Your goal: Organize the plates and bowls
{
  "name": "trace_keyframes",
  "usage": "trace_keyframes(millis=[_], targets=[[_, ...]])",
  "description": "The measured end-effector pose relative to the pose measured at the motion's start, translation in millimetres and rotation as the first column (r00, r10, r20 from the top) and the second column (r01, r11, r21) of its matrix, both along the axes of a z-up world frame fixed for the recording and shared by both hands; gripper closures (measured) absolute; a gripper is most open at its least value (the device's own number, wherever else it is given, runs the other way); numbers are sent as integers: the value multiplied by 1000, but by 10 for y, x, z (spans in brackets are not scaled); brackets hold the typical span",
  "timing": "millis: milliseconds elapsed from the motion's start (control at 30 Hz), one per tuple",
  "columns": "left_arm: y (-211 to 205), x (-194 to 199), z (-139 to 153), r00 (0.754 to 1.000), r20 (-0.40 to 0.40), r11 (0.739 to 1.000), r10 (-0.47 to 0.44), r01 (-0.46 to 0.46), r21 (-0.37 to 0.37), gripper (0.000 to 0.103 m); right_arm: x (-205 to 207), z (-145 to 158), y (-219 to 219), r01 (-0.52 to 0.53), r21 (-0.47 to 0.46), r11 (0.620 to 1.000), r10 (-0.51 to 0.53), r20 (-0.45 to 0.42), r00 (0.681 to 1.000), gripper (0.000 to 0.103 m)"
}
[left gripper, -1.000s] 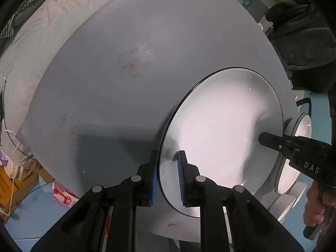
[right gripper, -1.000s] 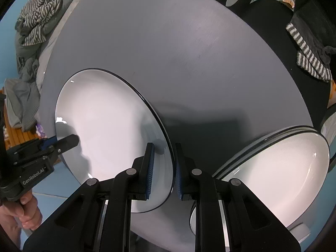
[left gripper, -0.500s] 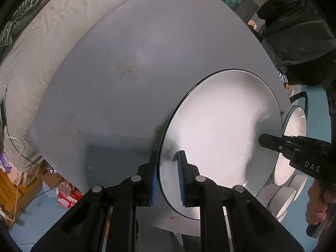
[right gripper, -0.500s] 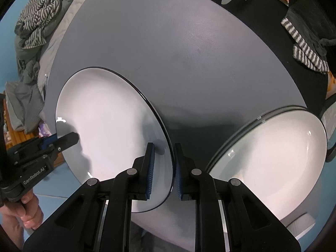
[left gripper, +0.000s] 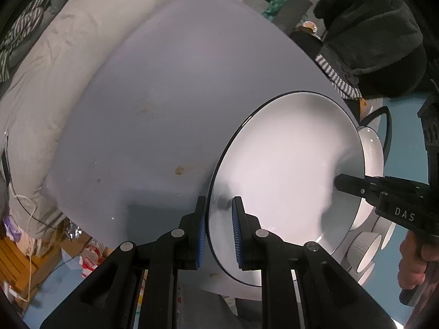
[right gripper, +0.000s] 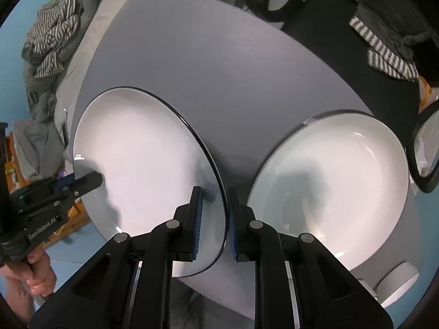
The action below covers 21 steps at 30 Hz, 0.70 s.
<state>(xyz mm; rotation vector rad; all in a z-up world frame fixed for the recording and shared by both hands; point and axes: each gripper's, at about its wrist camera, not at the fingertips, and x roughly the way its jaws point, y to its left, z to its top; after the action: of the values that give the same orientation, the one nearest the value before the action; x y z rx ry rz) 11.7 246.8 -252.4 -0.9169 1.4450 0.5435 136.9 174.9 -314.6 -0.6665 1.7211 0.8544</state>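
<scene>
1. Here, in the left wrist view, the left tongs (left gripper: 218, 229) are gripping the near rim of a white plate (left gripper: 285, 181) with a dark edge, one blue pad on each face of the rim.
2. The plate is tilting above the right part of the grey worktop (left gripper: 175, 104), its far side overhanging the worktop's right edge.
3. The right tongs (left gripper: 345, 183) are reaching in from the right and pinching the opposite rim of the same plate.
4. Past the right edge of the worktop, a stack of plates (left gripper: 373, 148) is showing behind the held plate, and small white bowls (left gripper: 365, 249) are sitting below it.
5. A brown stain (left gripper: 179, 169) is marking the worktop near its middle, and a dark garment (left gripper: 367, 30) is lying beyond the far right corner.
6. In the right wrist view, the right tongs (right gripper: 214, 219) are closing on the plate's (right gripper: 142, 164) near rim, the edge sitting between the two blue pads.
7. The left tongs (right gripper: 90, 181) are holding the plate's far rim at the left, with a hand (right gripper: 35, 277) below them.
8. The stack of plates (right gripper: 329, 189) is resting at the worktop's (right gripper: 233, 68) near right corner, just beside the held plate but apart from it.
9. A white bowl (right gripper: 397, 282) is peeking out under that stack, and striped cloth (right gripper: 52, 35) is lying off the far left corner.
</scene>
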Motion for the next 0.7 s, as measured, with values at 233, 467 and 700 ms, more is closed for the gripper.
trace_keyframes(millis=[233,467,700], targets=[[-110,196,22,999,11,999,-51,51,-6,86,146,98,-151,41,2,999,-41,21,999,86],[-227,492,63,993,19,993,-116,116,-2,86,320,197,-354,91,10,996,-91,37,995,86],[-347,776,94,983,23,984,-180,180,2,86,525,294,-567,145,20,989,-146,55,988,86]])
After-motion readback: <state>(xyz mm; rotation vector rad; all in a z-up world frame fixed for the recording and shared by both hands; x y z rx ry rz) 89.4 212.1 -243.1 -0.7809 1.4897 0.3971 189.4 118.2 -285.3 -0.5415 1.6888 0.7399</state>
